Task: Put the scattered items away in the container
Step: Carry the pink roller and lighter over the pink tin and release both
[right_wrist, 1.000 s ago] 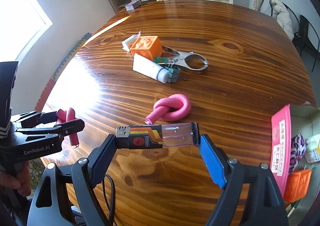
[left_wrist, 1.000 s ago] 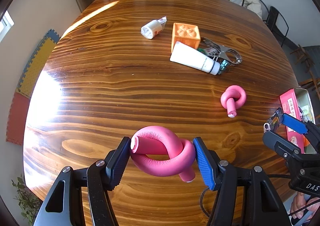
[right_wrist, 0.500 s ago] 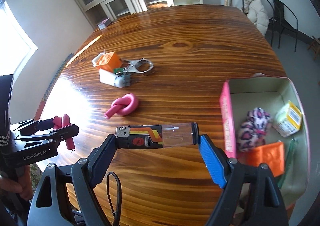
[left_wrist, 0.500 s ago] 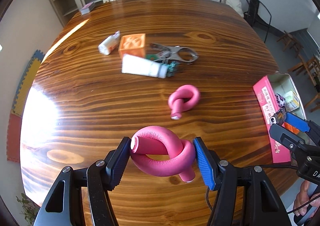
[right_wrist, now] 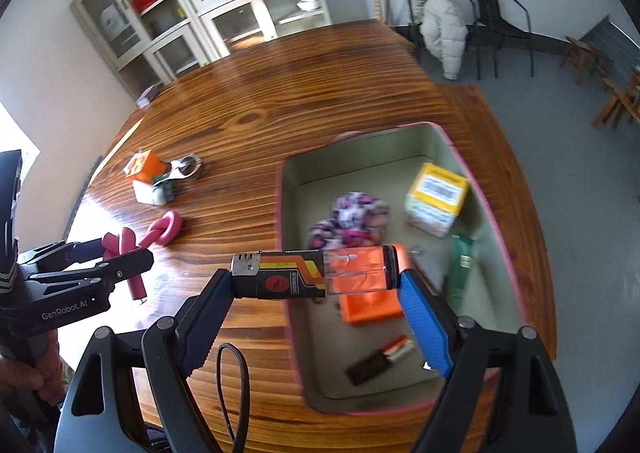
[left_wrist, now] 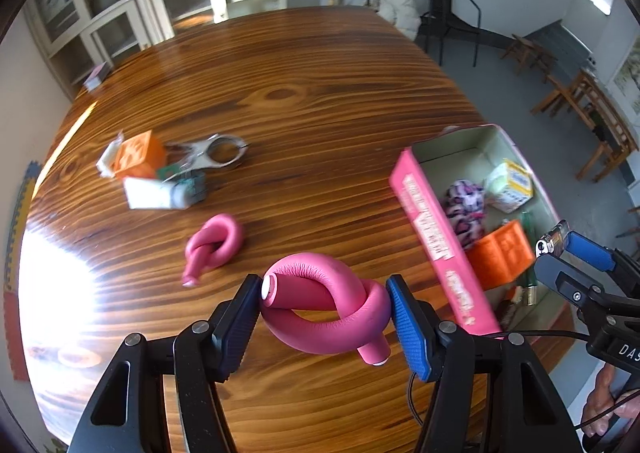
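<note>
Both tongs are loaded and in the carry-to-container step: the left tongs are clamped on a knotted pink foam tube at lower centre of the left view, above the tabletop just left of the pink box, while the right tongs grip a lighter end to end, hanging over the box's near left part in the right view. The next move, I judge, calls for spreading the right tongs to drop the lighter inside, clear of the orange block, then bringing the left over the pink wall. A second pink knot, a white tube and an orange cube lie at centre left, not yet collected.
</note>
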Motion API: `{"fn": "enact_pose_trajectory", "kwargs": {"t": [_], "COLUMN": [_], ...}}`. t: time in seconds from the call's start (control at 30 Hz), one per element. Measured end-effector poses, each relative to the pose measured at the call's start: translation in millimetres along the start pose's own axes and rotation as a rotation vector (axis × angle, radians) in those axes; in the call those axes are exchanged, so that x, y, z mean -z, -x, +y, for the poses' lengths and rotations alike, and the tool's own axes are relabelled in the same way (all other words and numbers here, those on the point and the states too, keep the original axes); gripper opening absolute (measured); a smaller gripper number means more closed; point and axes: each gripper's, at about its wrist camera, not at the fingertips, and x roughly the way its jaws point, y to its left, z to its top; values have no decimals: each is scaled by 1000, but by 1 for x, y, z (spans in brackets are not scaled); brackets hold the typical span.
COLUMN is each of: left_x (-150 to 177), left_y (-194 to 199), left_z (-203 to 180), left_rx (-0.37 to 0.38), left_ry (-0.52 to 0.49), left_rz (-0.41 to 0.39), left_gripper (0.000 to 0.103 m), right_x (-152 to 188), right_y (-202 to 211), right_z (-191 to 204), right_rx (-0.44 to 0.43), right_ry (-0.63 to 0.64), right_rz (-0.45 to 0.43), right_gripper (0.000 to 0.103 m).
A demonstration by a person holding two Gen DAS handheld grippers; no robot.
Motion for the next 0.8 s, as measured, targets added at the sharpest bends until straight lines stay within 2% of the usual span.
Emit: {"fn": "enact_pose_trajectory", "kwargs": {"t": [0.23, 0.4, 0.57, 0.8], "left_x": [-15, -25, -29, -41], "left_y": [-5, -7, -10, -14], "left_z": [-64, -105, -128, -137], "left_rx": [85, 140, 178, 208], "left_ry": [-108, -179, -217, -218], "left_rz": [-5, -8, 3, 11], "left_gripper": [65, 65, 65, 65], "right_x": [16, 27, 30, 29], "right_y": [26, 36, 39, 31], "right_z": [-56, -80, -82, -70], "right_rx": [73, 95, 83, 73], "right_ry": [-101, -158, -143, -82], "right_rz": [-27, -32, -34, -23], "right_gripper": [86, 86, 86, 86]}}
